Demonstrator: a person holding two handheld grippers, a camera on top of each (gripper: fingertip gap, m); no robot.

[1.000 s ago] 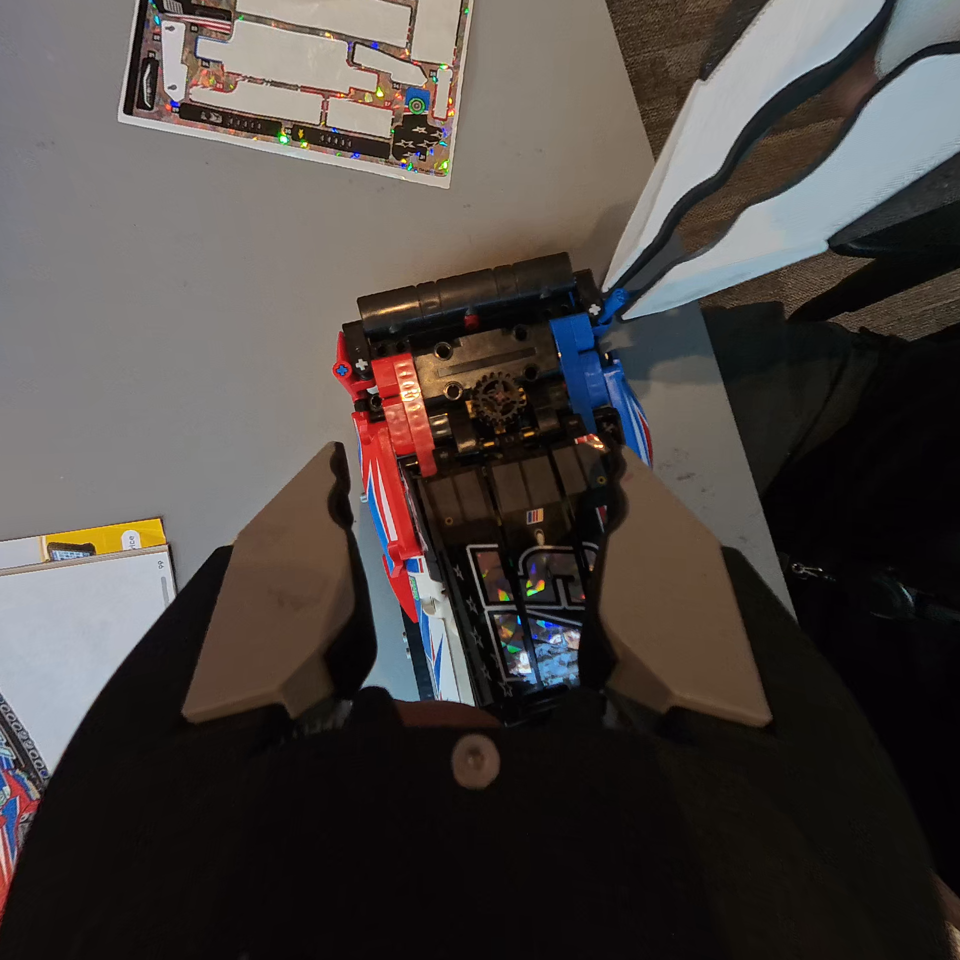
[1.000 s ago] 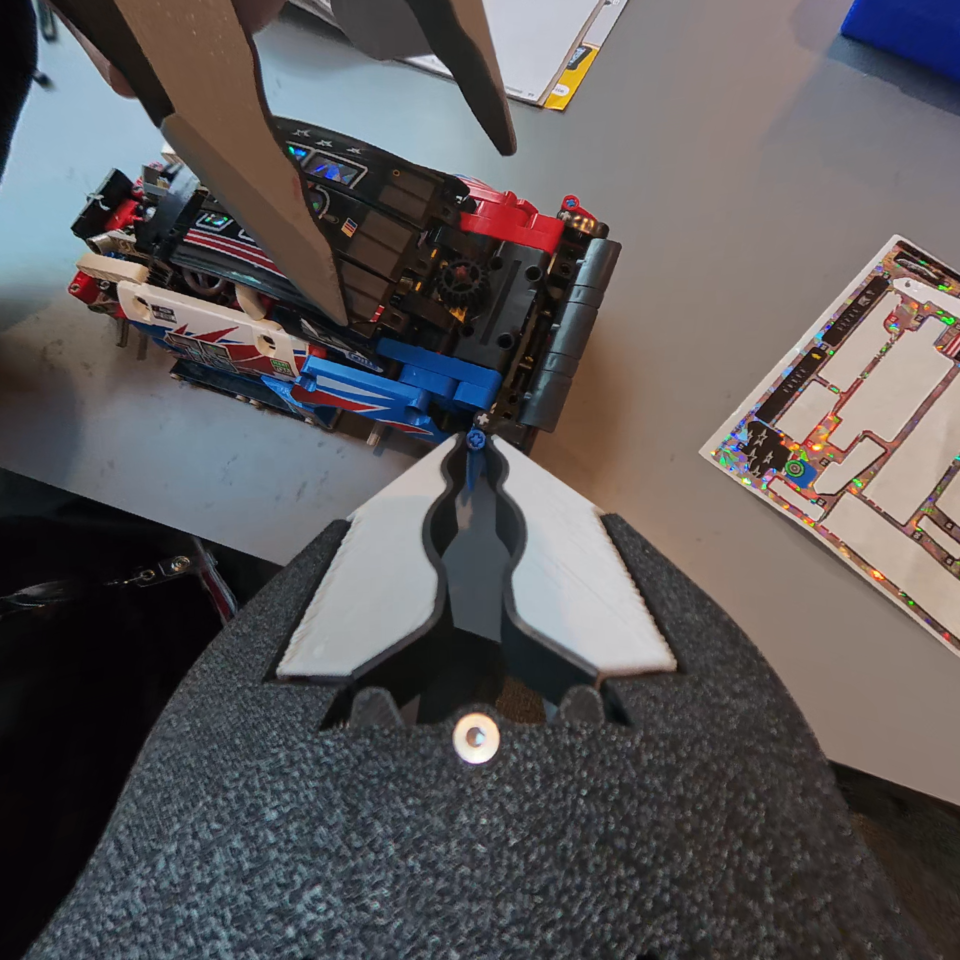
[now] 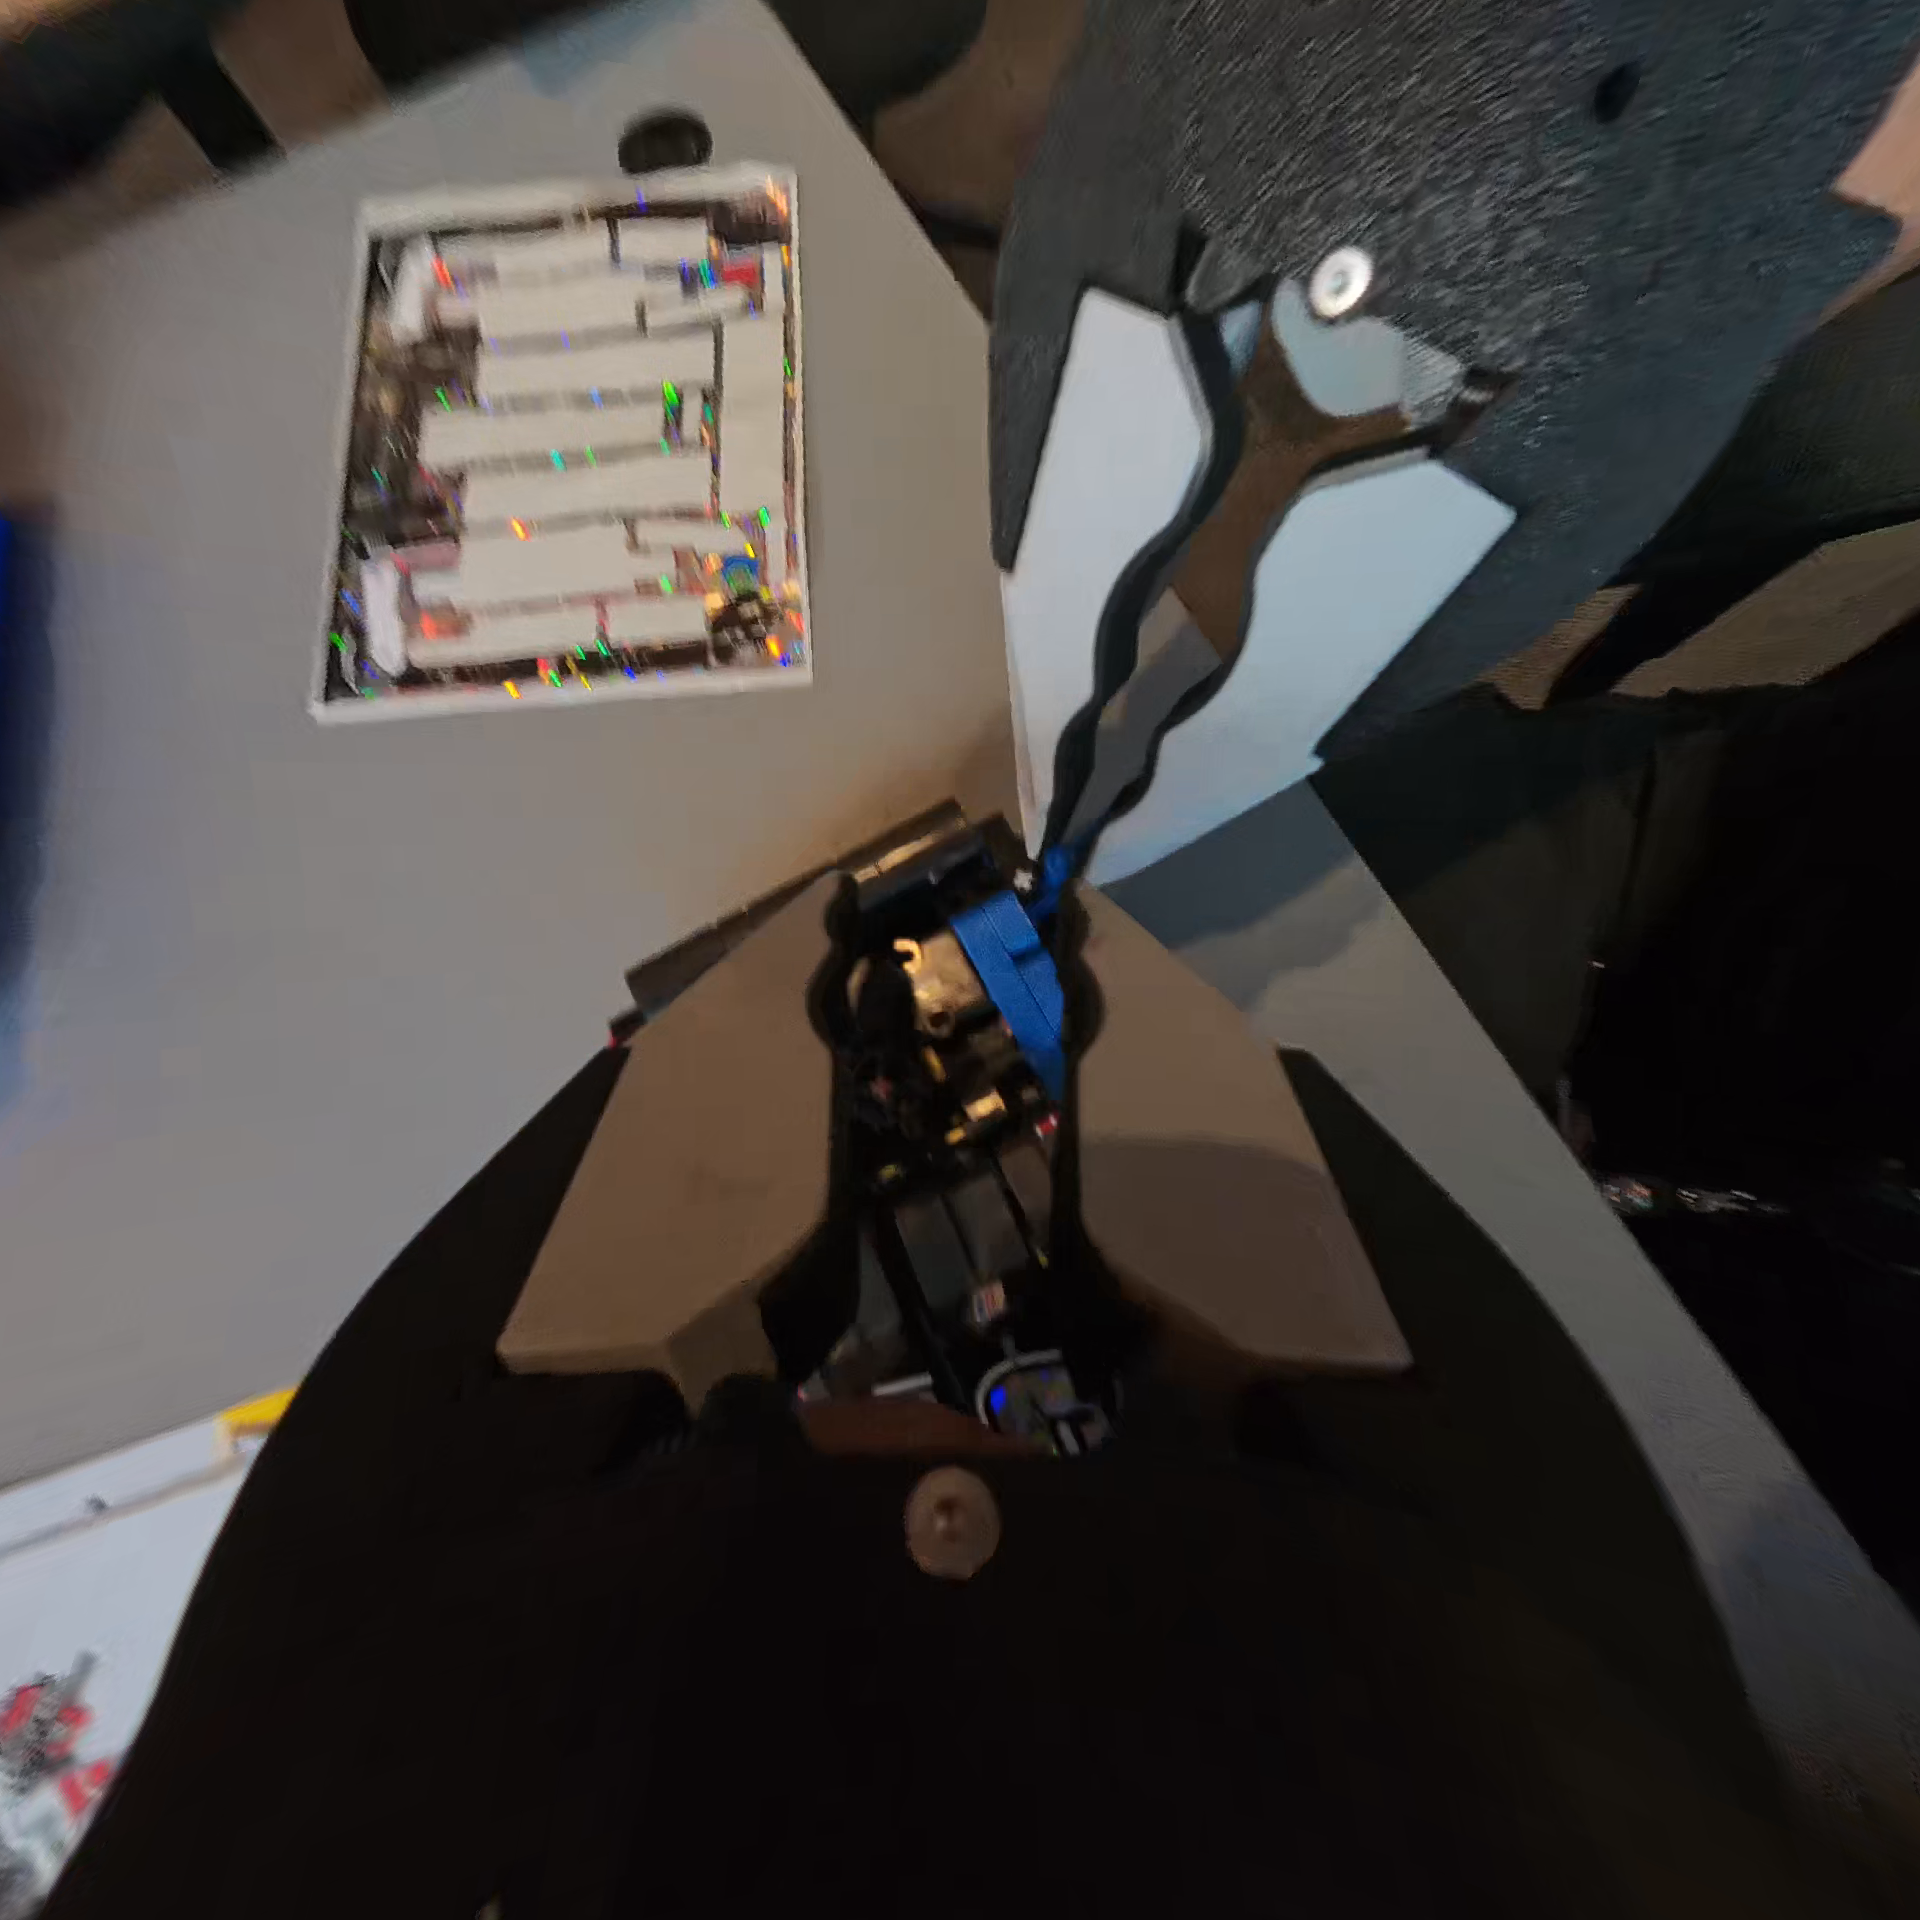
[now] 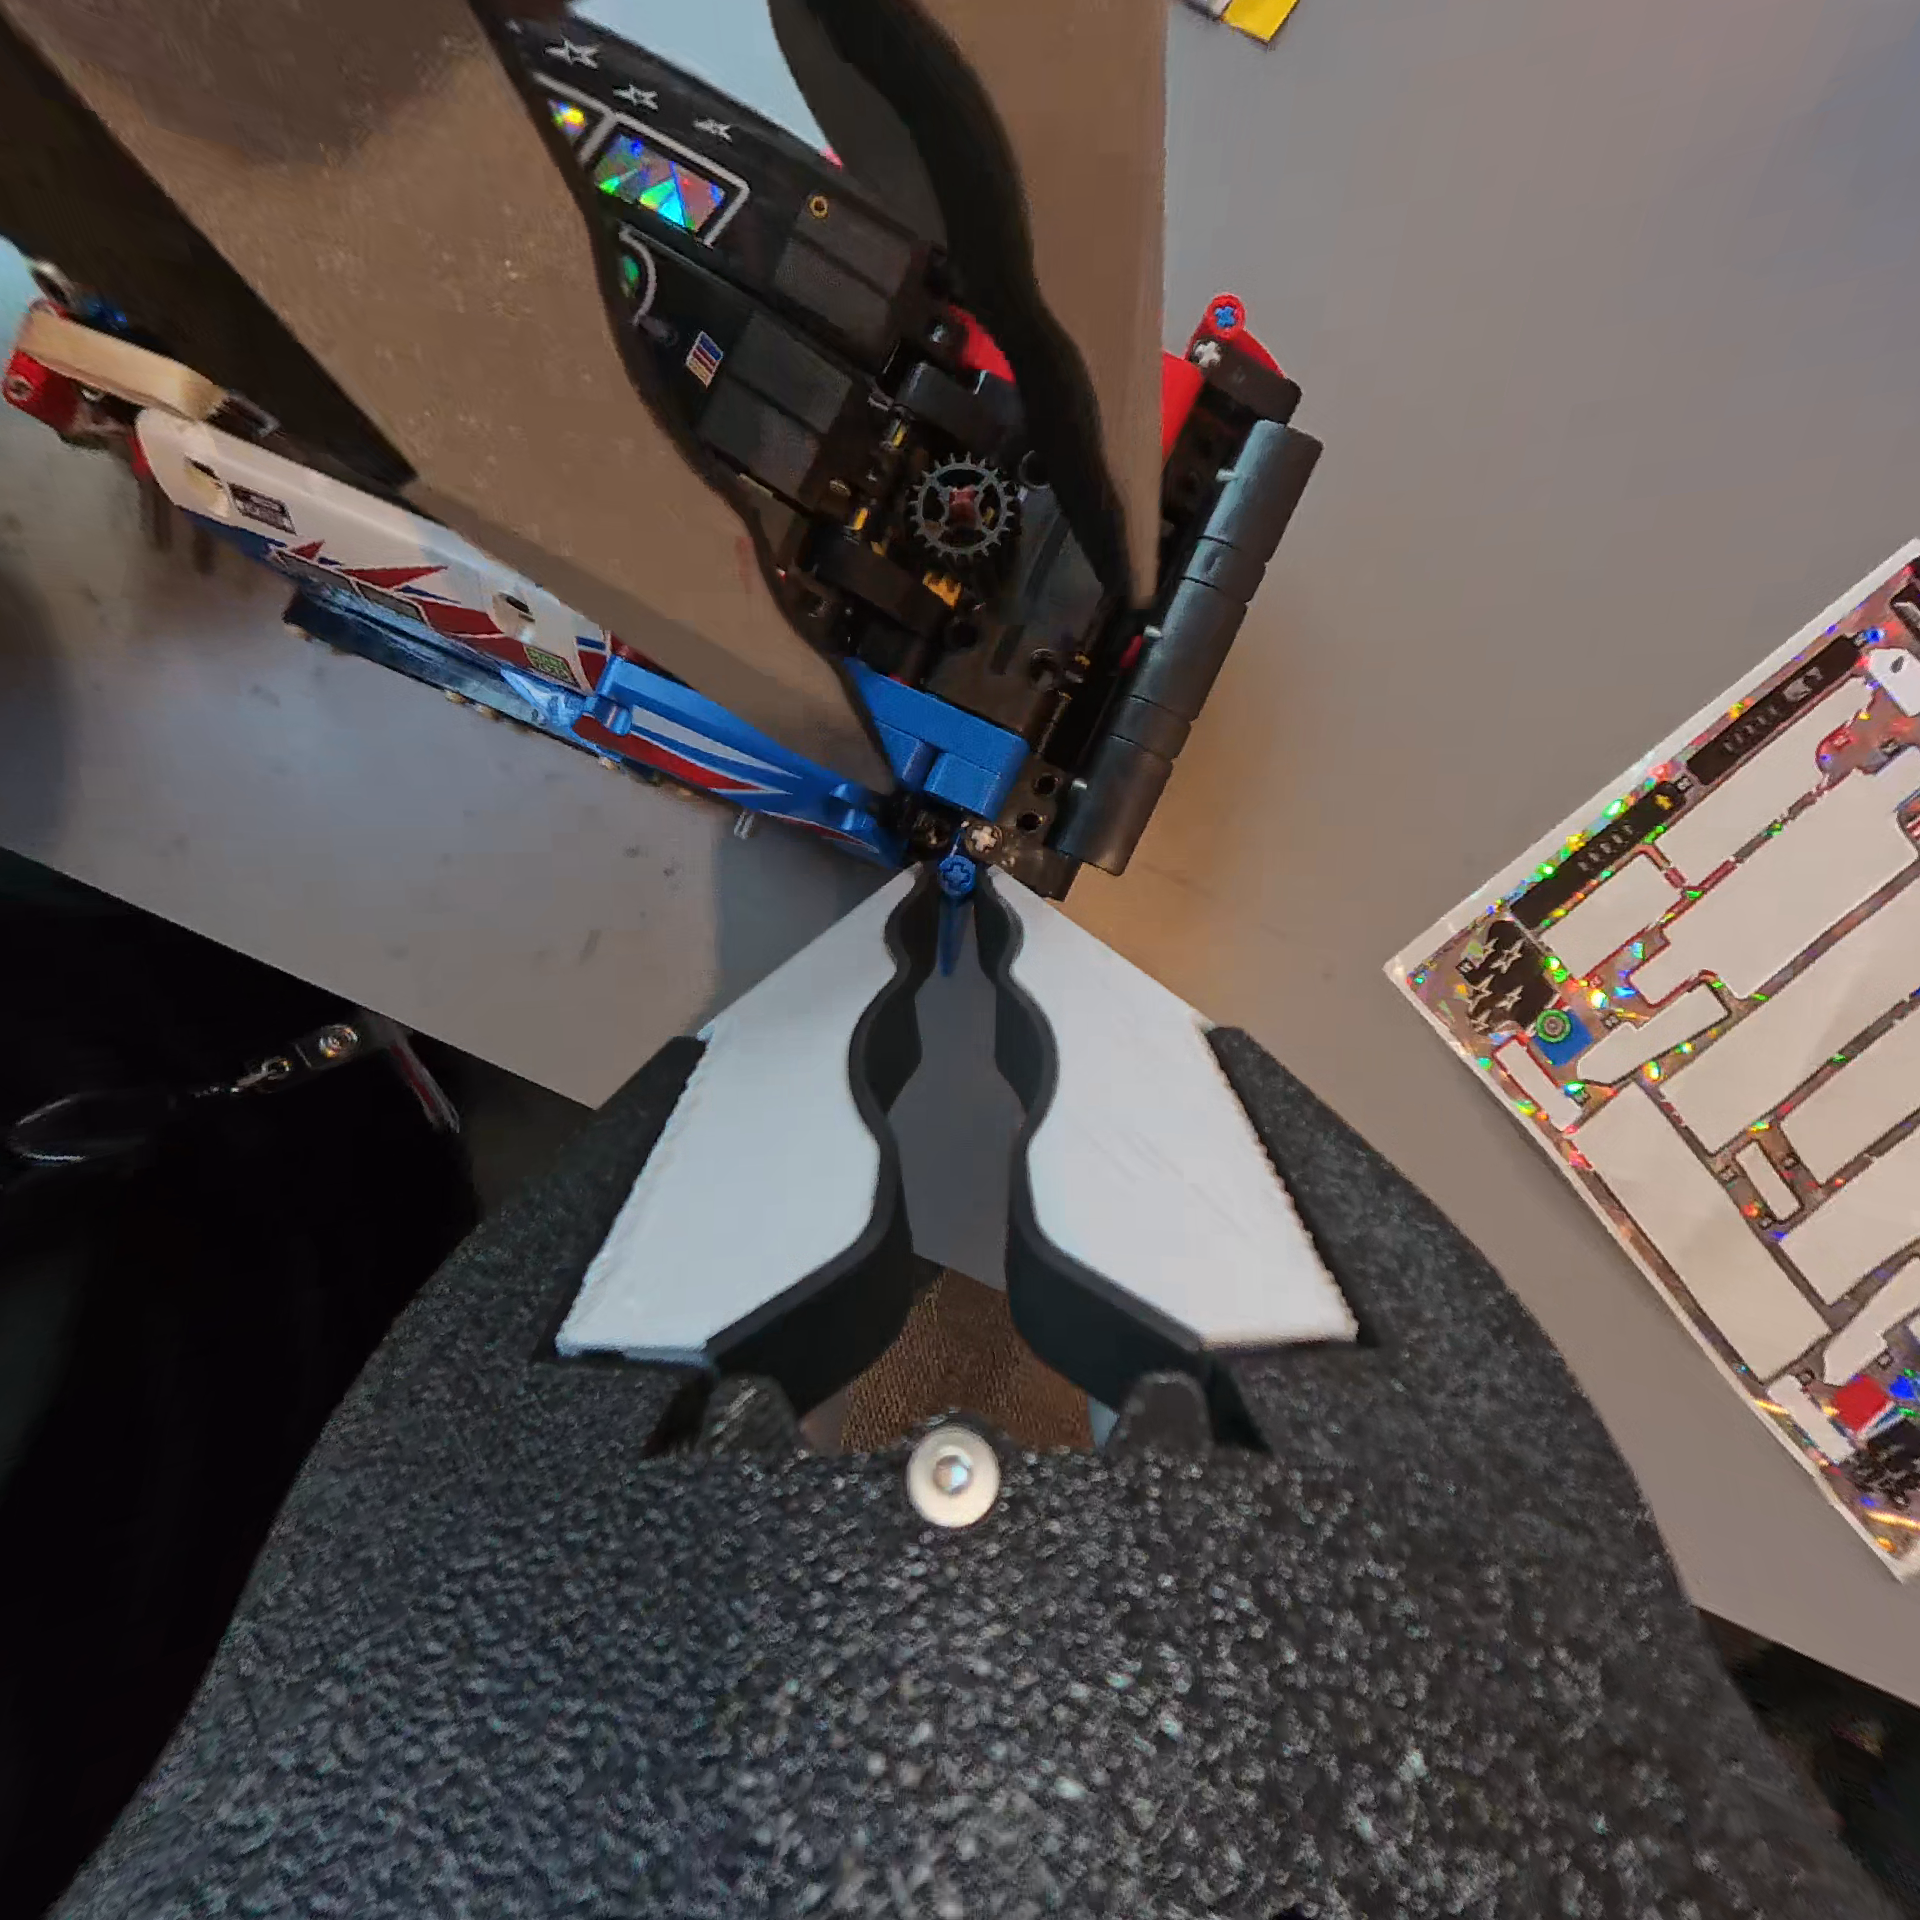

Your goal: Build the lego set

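- While the left claw (image 4: 997,582) clamped the lego car (image 4: 831,436) across its rear, the car sat on the grey table (image 4: 1558,260) near the edge.
- Right claw (image 4: 951,883) was clenched on a small blue pin (image 4: 954,904), tip at the car's rear corner by the blue panel (image 4: 935,748).
- Step in hand, prob.: seating that pin into the corner hole.
- Next move needs pin lined up w/ hole, straight push, left claw bracing vs. the shove.
- Count: 1 car, 1 pin, 2 claws, 1 sticker sheet (image 4: 1714,1039), 1 booklet (image 3: 104,1538) (blurry).
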